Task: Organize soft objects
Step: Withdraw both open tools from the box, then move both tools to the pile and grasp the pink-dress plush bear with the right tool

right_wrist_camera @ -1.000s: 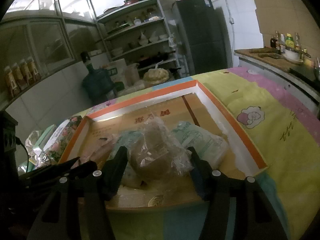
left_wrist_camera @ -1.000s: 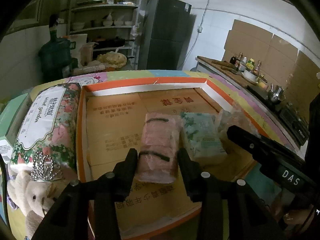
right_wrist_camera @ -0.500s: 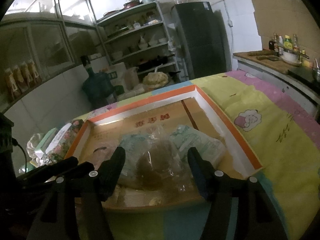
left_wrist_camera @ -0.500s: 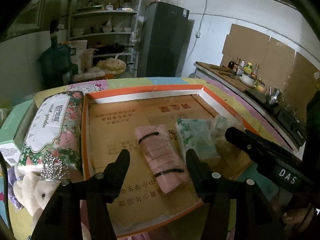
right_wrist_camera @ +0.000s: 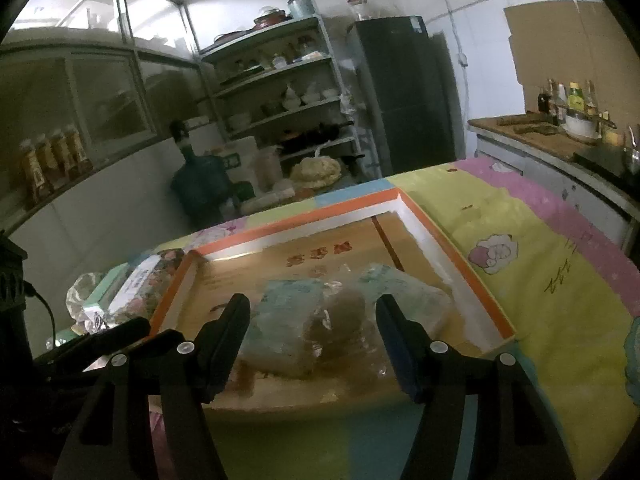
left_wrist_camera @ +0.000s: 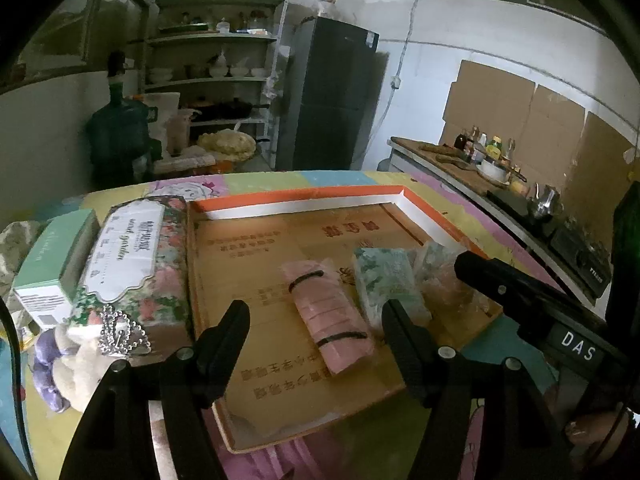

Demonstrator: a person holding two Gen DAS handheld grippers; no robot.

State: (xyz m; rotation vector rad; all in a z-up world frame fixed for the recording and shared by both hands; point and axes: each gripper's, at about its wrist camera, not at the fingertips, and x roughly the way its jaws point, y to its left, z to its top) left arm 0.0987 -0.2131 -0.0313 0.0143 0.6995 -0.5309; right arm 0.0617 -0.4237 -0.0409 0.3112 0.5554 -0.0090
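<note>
- Tongs first: we see the left gripper (left_wrist_camera: 316, 312), its jaws having just been opening, stand wide above the pink roll (left_wrist_camera: 330, 318), gripping nothing; the right gripper (right_wrist_camera: 312, 312) gapes wide over the clear bag (right_wrist_camera: 340, 320), pads clear of it.
- Both lie in the orange-rimmed tray (left_wrist_camera: 296, 200) on our patterned cloth (right_wrist_camera: 520, 280).
- Beyond stand shelves (left_wrist_camera: 216, 80) and a dark fridge (left_wrist_camera: 332, 96).

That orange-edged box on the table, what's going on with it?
A person with a gripper in each hand is sorting soft packs into the shallow box. The left gripper has just been opening and the pink bundle lies free in the box. The right gripper is open too, over a clear bag.
</note>
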